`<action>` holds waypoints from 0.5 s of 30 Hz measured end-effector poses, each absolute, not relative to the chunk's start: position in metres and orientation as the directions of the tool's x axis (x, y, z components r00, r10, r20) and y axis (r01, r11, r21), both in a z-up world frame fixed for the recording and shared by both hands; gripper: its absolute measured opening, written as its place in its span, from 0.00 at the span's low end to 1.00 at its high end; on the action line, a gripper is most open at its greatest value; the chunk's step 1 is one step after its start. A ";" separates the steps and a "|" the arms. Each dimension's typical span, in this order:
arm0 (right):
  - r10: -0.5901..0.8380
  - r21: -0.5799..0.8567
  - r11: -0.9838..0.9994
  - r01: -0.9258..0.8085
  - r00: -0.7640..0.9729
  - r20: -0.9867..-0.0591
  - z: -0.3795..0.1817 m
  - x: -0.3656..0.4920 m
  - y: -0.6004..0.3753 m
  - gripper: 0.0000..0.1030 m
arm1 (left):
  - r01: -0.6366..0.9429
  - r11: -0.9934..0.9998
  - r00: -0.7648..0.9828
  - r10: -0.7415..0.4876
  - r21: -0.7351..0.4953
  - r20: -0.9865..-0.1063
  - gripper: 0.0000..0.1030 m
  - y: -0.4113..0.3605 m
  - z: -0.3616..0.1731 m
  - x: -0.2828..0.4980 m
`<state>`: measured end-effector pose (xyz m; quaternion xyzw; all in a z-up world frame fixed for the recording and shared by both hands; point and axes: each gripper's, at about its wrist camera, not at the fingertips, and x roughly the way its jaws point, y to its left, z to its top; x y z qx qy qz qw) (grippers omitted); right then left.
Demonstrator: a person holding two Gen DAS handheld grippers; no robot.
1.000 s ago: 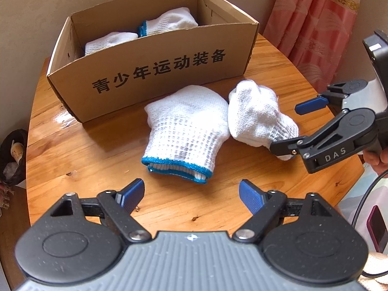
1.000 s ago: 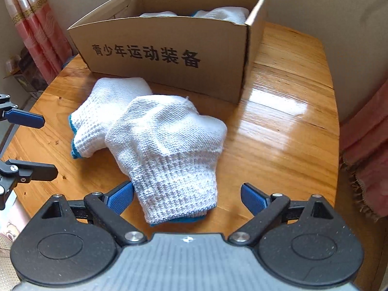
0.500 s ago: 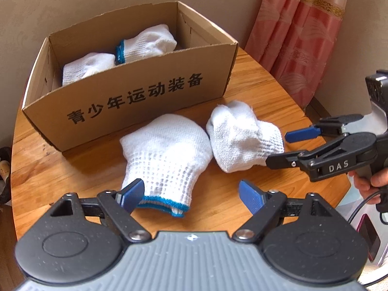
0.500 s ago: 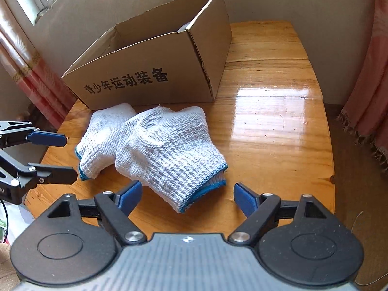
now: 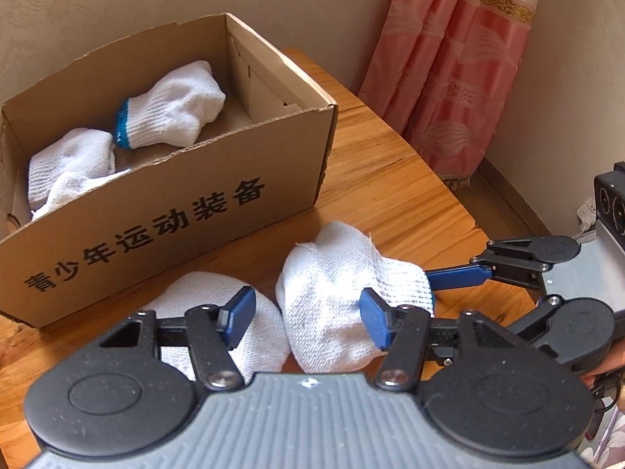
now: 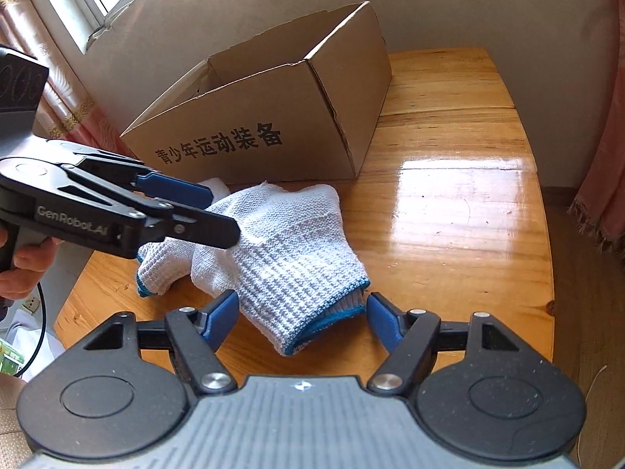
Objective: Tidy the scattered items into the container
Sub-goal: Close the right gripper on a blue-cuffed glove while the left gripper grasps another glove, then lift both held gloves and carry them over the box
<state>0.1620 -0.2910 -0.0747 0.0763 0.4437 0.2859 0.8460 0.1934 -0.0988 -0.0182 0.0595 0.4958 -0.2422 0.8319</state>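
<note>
From the left wrist camera, an open cardboard box point(image 5: 164, 211) with black printed characters stood on the wooden table point(image 5: 390, 179), toward its far edge. Two white knit gloves point(image 5: 172, 113) lay inside it. Two more gloves lay on the table just in front of the box, side by side and touching. The left gripper point(image 5: 308, 318) hung above them with its blue pads spread wide, one pad over the left glove point(image 5: 258, 328), the other over the right glove point(image 5: 332, 293). The right gripper point(image 5: 449, 277) reached in from the table's right edge.

From the right wrist camera, the right gripper point(image 6: 302, 316) was spread, its pads either side of the nearer glove's point(image 6: 289, 246) blue cuff. The left gripper point(image 6: 203, 215) hovered over both gloves, apparently touching the nearer one. The other glove point(image 6: 160, 265) lay partly beneath.
</note>
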 end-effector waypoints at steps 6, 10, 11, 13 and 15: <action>0.549 0.361 0.824 -0.437 0.452 -0.703 -0.075 0.161 -0.292 0.67 | 0.473 0.865 0.367 -0.368 -0.169 -0.854 0.42 -0.105 -0.024 0.195; 0.552 0.377 0.825 -0.420 0.457 -0.698 -0.075 0.164 -0.299 0.64 | 0.480 0.859 0.351 -0.377 -0.181 -0.857 0.42 -0.108 -0.027 0.195; 0.555 0.385 0.824 -0.415 0.456 -0.696 -0.076 0.165 -0.301 0.64 | 0.481 0.857 0.347 -0.379 -0.184 -0.858 0.42 -0.109 -0.027 0.194; 0.553 0.389 0.827 -0.407 0.457 -0.697 -0.075 0.166 -0.304 0.64 | 0.479 0.857 0.342 -0.380 -0.188 -0.859 0.43 -0.110 -0.028 0.194; 0.546 0.387 0.832 -0.398 0.455 -0.704 -0.074 0.166 -0.305 0.64 | 0.462 0.867 0.347 -0.368 -0.184 -0.862 0.50 -0.110 -0.029 0.197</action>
